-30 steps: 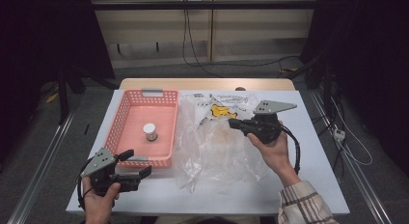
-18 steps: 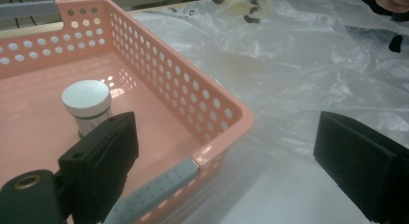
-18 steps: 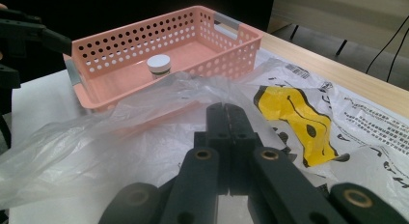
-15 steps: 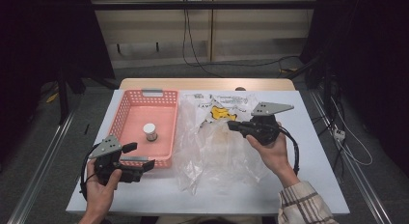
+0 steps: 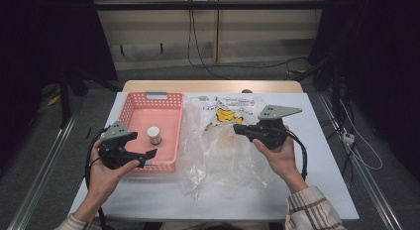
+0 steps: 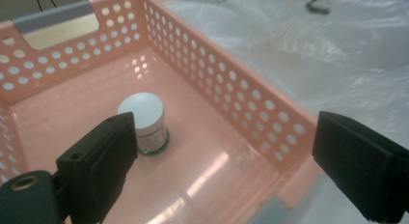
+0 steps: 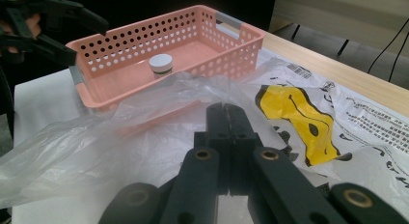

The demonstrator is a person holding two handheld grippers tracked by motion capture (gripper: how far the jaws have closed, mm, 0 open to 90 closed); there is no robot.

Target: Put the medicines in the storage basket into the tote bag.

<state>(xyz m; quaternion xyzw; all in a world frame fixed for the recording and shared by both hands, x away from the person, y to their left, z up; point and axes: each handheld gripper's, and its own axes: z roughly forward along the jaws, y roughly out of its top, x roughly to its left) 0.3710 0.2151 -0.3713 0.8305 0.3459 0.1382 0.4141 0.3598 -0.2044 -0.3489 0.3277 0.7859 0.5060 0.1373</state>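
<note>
A small white-lidded jar (image 5: 154,135) stands upright inside the pink perforated basket (image 5: 130,109) at the table's left. My left gripper (image 5: 146,153) hovers at the basket's near rim and is open. In the left gripper view its jaws spread wide, (image 6: 226,151), with the jar (image 6: 143,119) beyond the left jaw and the basket wall (image 6: 251,108) between them. My right gripper (image 5: 237,128) is held above a crumpled clear plastic bag (image 5: 223,155) with a yellow print (image 5: 227,116). Its jaws (image 7: 226,110) are shut with nothing seen between them.
The bag (image 7: 120,132) lies spread over the white table (image 5: 322,190), touching the basket's right side. Printed text covers its far part (image 7: 381,122). The other hand's gripper (image 7: 48,26) shows beyond the basket (image 7: 115,50). Cables run across the floor behind the table.
My left gripper has moved forward and up from the table's near left corner to the basket's near rim. The right gripper has stayed almost still over the bag.
</note>
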